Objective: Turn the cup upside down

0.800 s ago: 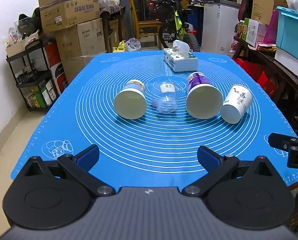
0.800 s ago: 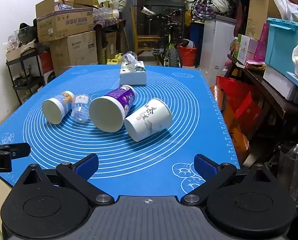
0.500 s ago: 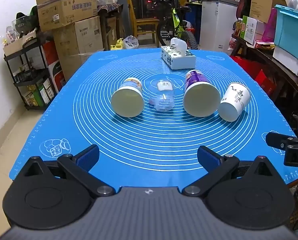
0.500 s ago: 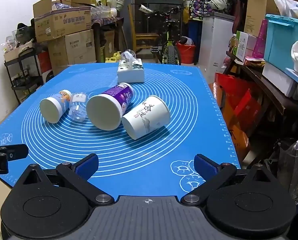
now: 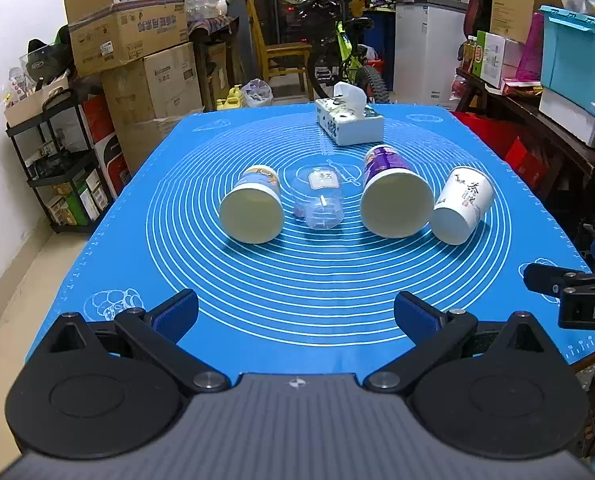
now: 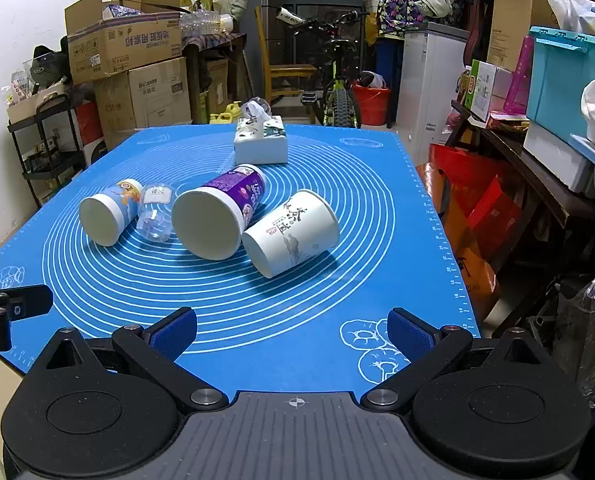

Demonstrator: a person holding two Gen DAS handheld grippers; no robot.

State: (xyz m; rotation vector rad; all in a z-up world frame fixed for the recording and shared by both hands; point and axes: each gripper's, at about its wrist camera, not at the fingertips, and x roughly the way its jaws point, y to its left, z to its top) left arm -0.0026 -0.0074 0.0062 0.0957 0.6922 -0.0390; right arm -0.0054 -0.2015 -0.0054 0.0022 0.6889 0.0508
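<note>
Left gripper [image 5: 296, 314]: jaws spread wide, nothing between the blue pads [image 5: 176, 314], level, pointing forward.
Right gripper [image 6: 292, 330]: jaws spread wide, nothing between its fingers, level, pointing forward.
Spacing: side by side, well apart; each one's fingertip shows beyond the other's outer finger.

Home storeroom: stacked boxes [image 5: 129, 36], bicycle [image 5: 345, 56] (cluttered).

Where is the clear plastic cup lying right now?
The clear plastic cup lies on its side near the middle of the blue mat, between the blue-printed cup on its left and the purple cup on its right.
</note>
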